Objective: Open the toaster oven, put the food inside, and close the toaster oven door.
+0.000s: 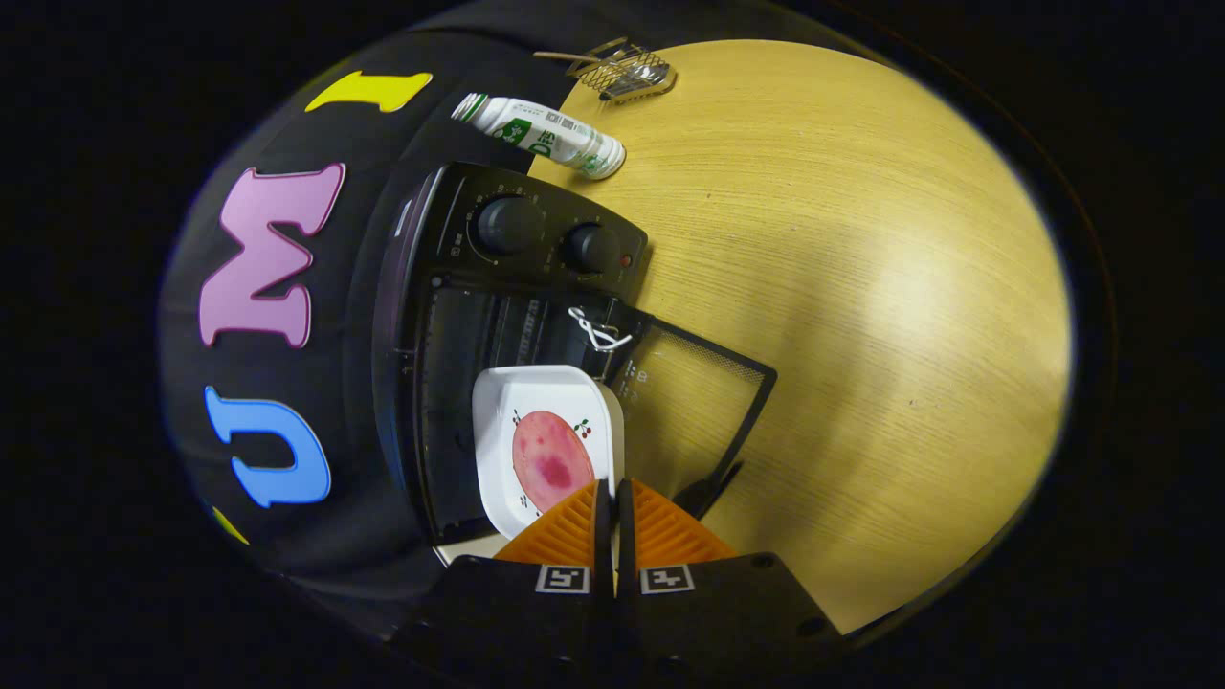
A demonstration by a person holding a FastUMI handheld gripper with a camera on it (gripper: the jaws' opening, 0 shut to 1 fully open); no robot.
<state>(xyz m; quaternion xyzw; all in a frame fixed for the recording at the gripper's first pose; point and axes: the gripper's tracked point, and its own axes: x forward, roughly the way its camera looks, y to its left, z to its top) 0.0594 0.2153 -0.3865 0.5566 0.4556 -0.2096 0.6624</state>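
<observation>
Pale wood tabletop [861,287] fills the scene ahead of your gripper [612,498], with black cloth behind the appliance.

Counts: one toaster oven [498,316], black, with two round knobs [509,225] on its control panel; one glass door [699,402], swung open and lying out over the table; one white square plate [550,392]; one slice of pink food [550,461] on that plate; one white bottle [541,134] with green print, lying on its side beyond the oven; one small wire basket [632,72] at the table's far edge.

Hard to make out: a white loop [595,330], cord or wire, sits at the door's hinge corner; you cannot tell what it is. The oven cavity is dark and its rack is barely readable. The plate's near edge is hidden behind the orange fingers [569,531].

Task item: the plate sits partly in the oven mouth, its near rim between your fingertips. The food is round, pink with a darker red blotch.

Claw: the two fingers stand nearly together, a thin gap between them, apparently pinching the plate's rim.
</observation>
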